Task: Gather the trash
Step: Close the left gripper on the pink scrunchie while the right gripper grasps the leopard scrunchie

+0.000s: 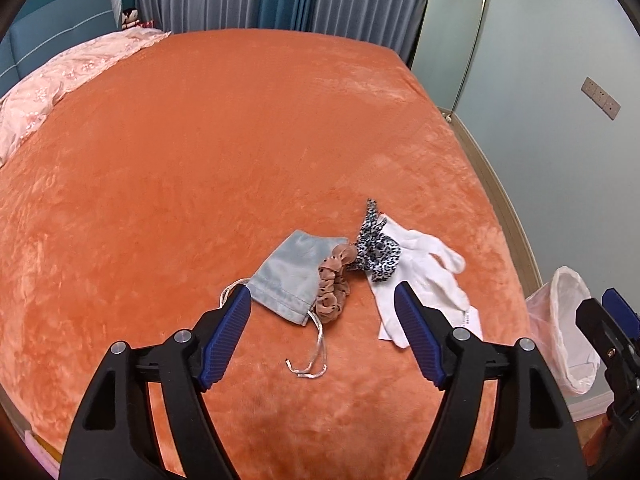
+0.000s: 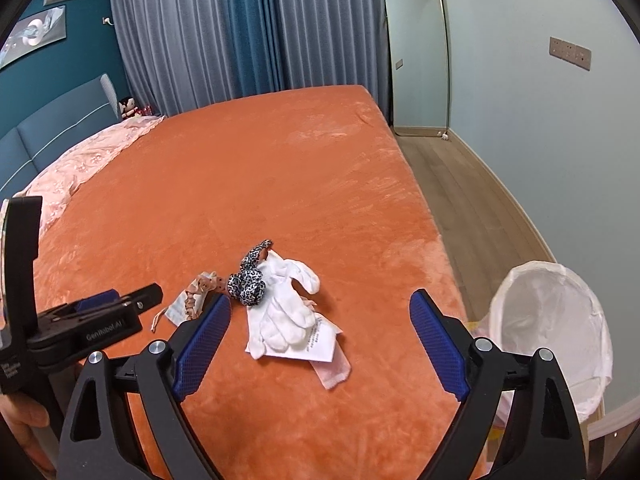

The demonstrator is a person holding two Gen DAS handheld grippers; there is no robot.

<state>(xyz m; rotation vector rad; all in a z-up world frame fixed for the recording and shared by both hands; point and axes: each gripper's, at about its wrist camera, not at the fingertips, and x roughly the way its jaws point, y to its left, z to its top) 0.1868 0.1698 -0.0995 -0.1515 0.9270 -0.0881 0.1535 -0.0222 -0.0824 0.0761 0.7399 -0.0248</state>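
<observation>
Both claws hover over the orange bed [image 1: 240,140], jaws spread wide, holding nothing. Left claw [image 1: 322,304] faces the grey pouch [image 1: 288,276] and tan scrunchie [image 1: 332,284]; right claw [image 2: 320,312] faces the white gloves [image 2: 284,312] lying on a printed paper [image 2: 320,344]. Lined bin [image 2: 548,312] stands just off the bed's right edge. What counts as trash is unclear, probably the paper. Best pinch low at a free edge, lift clear, carry to bin.

Both wrist views look down along the bed [image 1: 240,140] from near its foot, sharing the white glove [image 2: 288,312] and bin [image 2: 552,312].
</observation>
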